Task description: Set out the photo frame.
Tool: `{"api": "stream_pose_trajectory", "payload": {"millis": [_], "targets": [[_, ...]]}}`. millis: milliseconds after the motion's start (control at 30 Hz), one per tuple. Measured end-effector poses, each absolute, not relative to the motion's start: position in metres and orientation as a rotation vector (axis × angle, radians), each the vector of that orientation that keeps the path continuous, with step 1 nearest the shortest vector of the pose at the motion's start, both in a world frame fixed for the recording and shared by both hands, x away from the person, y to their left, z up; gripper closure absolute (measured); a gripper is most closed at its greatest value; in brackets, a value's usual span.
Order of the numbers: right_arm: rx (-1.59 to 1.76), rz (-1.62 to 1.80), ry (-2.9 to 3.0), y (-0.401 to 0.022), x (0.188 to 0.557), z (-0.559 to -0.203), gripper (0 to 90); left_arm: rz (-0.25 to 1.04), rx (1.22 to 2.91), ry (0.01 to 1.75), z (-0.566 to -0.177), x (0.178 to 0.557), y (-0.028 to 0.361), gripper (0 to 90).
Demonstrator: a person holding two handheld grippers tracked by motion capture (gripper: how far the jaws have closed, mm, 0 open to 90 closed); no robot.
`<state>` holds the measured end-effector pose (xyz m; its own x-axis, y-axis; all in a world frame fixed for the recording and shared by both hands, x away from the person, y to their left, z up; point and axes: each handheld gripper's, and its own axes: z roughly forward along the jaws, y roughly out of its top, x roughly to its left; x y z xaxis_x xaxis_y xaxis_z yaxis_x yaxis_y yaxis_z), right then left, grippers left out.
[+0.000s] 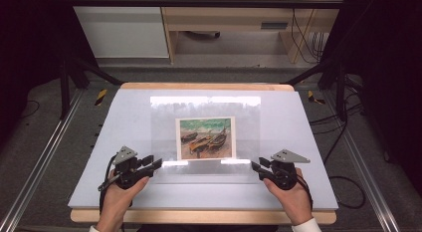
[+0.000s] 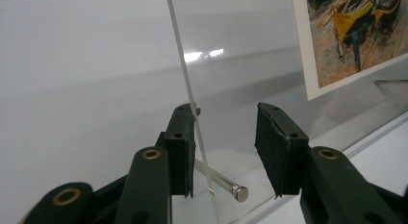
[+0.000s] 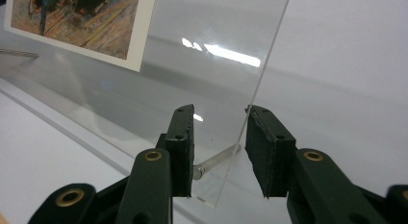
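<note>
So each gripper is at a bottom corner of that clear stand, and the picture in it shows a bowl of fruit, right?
Not quite. The picture shows boats drawn up on a beach, not a bowl of fruit; the high view shows it best. The rest holds: the left gripper and the right gripper are each at a bottom corner of the clear stand.

A clear frame (image 1: 205,137) stands in the middle of the table (image 1: 298,142), with a picture (image 1: 205,138) inside. One gripper is at each near corner.
</note>
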<state>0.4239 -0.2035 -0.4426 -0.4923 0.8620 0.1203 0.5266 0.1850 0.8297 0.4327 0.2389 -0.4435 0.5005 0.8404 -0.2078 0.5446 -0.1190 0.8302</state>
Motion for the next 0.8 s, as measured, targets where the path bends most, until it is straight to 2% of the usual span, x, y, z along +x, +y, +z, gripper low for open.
{"api": "stream_pose_trajectory", "payload": {"millis": [800], "targets": [[1.297,1.188,2.103,-0.2048,0.4138,-0.4445,71.5,0.414,1.825,1.151,-0.445,0.4223,0.2395,64.1]]}}
